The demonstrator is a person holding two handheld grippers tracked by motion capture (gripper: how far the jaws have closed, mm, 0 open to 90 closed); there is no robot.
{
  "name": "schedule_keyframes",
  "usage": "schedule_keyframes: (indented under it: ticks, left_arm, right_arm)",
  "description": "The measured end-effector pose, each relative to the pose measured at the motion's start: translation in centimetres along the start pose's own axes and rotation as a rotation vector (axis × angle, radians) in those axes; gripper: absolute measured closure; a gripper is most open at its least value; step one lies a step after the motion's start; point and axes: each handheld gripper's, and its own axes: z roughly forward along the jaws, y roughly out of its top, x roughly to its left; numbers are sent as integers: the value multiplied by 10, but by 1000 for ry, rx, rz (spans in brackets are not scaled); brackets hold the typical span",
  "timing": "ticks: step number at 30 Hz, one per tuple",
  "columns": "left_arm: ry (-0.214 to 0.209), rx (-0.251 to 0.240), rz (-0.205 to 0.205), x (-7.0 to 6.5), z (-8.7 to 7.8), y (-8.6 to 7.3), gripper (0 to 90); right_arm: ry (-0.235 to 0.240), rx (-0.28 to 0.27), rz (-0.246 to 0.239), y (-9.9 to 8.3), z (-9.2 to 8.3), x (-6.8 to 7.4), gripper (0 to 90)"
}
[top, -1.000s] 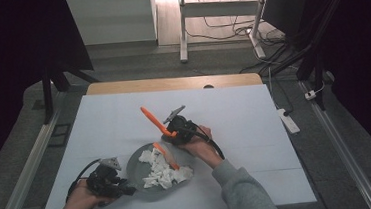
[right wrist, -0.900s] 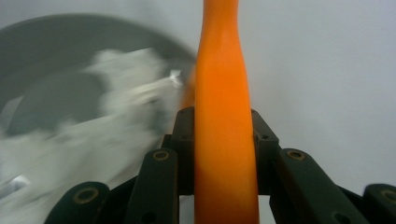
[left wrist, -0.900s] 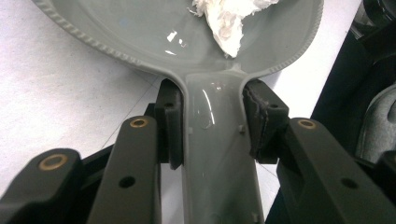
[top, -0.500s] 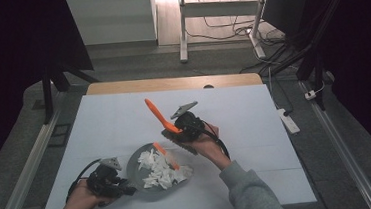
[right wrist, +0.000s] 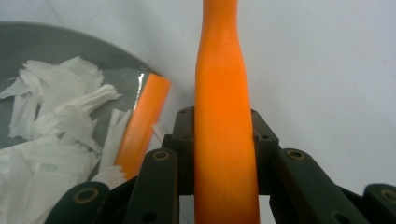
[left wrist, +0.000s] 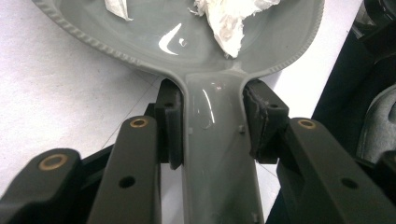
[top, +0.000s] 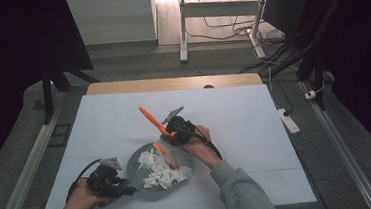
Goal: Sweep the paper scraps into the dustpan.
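High view puts the left hand-held gripper (top: 122, 188) at the near left of the white tabletop (top: 105, 126), clamped on the handle of a grey pan (top: 137, 168). Left gripper view confirms this: both black pads (left wrist: 170, 123) press the sides of the grey handle (left wrist: 215, 154), and the pan's beaded rim runs across the top. Torn white paper scraps (top: 161, 169) lie heaped inside the pan, with a short orange piece (top: 165, 155) resting among them, slanted over the far rim. Just right of the pan and beyond it, the right hand-held gripper (top: 173, 131) is closed on a long orange tool handle (top: 150, 118), which sticks up and away to the left, above the tabletop. Right gripper view shows the orange handle (right wrist: 224, 140) squeezed between the jaws, with the pan, the scraps and the short orange piece (right wrist: 140, 126) at the left.
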Motion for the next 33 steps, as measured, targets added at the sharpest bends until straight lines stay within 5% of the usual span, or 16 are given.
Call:
schedule_keyframes:
  ticks: [2,4,7,10,18,33]
  left_arm:
    - [-1,0,0,0,0,0,616]
    - [0,1,0,0,0,0,616]
    - [2,2,0,0,0,0,617]
    - [3,3,0,0,0,0,616]
    - [3,3,-1,-1,0,0,616]
    - [-5,9,19,-5,-1,-2,616]
  right_arm:
    - [10,9,-20,0,-1,7,707]
    - [95,-3,23,-1,-5,13,706]
    - [180,-40,4,0,-15,27,706]
    - [212,-107,15,3,-31,31,706]
    - [79,-161,40,1,-51,11,706]
    - [0,-134,141,-51,-65,-3,705]
